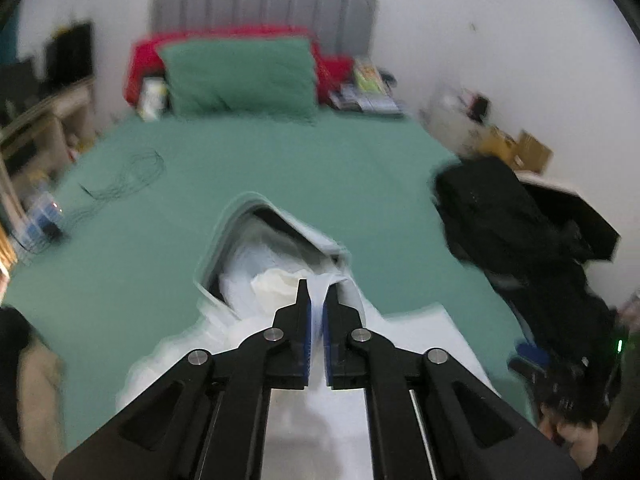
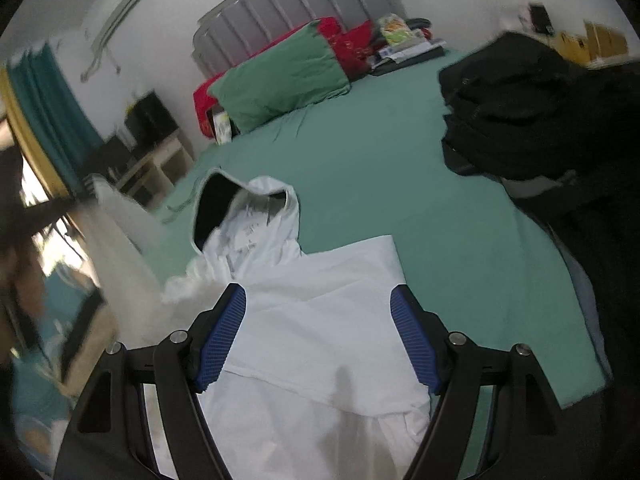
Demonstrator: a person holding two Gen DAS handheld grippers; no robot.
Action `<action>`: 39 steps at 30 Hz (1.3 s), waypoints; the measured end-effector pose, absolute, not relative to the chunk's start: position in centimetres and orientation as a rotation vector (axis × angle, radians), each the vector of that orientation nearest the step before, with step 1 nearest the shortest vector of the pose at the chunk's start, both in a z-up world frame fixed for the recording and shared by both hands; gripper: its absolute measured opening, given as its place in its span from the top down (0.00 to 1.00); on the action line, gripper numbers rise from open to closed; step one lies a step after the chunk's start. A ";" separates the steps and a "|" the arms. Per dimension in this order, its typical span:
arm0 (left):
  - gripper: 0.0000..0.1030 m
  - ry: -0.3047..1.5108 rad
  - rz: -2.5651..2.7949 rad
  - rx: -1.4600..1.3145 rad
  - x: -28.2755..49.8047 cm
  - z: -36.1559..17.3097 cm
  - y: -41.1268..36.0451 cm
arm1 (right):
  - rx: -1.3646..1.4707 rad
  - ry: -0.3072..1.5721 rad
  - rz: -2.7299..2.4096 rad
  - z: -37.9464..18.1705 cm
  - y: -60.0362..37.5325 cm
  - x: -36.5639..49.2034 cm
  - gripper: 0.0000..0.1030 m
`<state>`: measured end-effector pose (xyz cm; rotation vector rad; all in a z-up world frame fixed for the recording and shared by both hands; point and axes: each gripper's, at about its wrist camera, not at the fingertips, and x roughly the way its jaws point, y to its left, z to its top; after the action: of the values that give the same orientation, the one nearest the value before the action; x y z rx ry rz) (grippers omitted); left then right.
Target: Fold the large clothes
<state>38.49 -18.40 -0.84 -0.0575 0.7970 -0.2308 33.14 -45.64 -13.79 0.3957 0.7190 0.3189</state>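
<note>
My left gripper [image 1: 316, 300] clamps the white hoodie [image 2: 304, 320] on the bed [image 2: 360, 168]; my right gripper [image 2: 318, 304] gapes above it, black clothes [image 2: 520, 120] at two o'clock.

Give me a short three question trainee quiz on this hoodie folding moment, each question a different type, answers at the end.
1. True or false: the left gripper is shut on fabric of the white hoodie.
2. Multiple choice: the right gripper is A) shut on a sleeve, B) open above the hoodie, C) holding the green pillow.
3. Fill in: the pile at the right edge of the green bed sheet is ___ clothing.

Key: 1 true; 2 B; 3 black.
</note>
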 end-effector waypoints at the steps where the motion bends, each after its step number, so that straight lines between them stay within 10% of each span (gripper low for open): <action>1: 0.72 0.849 -0.285 -0.079 38.1 -2.4 -19.6 | 0.415 0.714 0.317 -13.7 -46.1 33.1 0.27; 2: 0.49 0.882 -0.328 -0.108 37.5 -3.7 -20.5 | 0.431 0.712 0.313 -13.7 -46.6 33.1 0.27; 4: 0.36 0.907 -0.369 -0.127 36.2 -5.1 -21.3 | 0.445 0.712 0.300 -13.6 -47.4 33.2 0.27; 24: 0.36 1.041 0.038 -0.188 37.9 -17.9 7.0 | 0.273 0.947 0.423 -19.5 -34.4 40.8 0.34; 27: 0.36 1.044 -0.056 -0.212 39.0 -20.3 7.8 | 0.296 0.984 0.455 -21.6 -33.7 42.4 0.74; 28: 0.42 0.997 -0.074 -0.178 38.8 -20.5 7.5 | 0.299 0.993 0.451 -21.9 -33.6 42.5 0.91; 31: 1.00 1.001 -0.077 -0.094 40.3 -20.6 7.2 | 0.271 0.943 0.432 -20.8 -33.6 42.0 0.91; 36: 1.00 0.928 -0.019 -0.122 39.5 -19.7 8.8 | 0.098 0.665 0.380 -13.0 -34.2 39.3 0.91; 39: 1.00 0.902 0.062 -0.127 39.1 -20.0 9.9 | -0.042 0.687 0.297 -13.5 -35.1 37.9 0.73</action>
<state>39.08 9.89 -19.98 -0.1269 0.9023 0.0617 37.88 -35.10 -13.52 -0.0424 0.6874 0.2973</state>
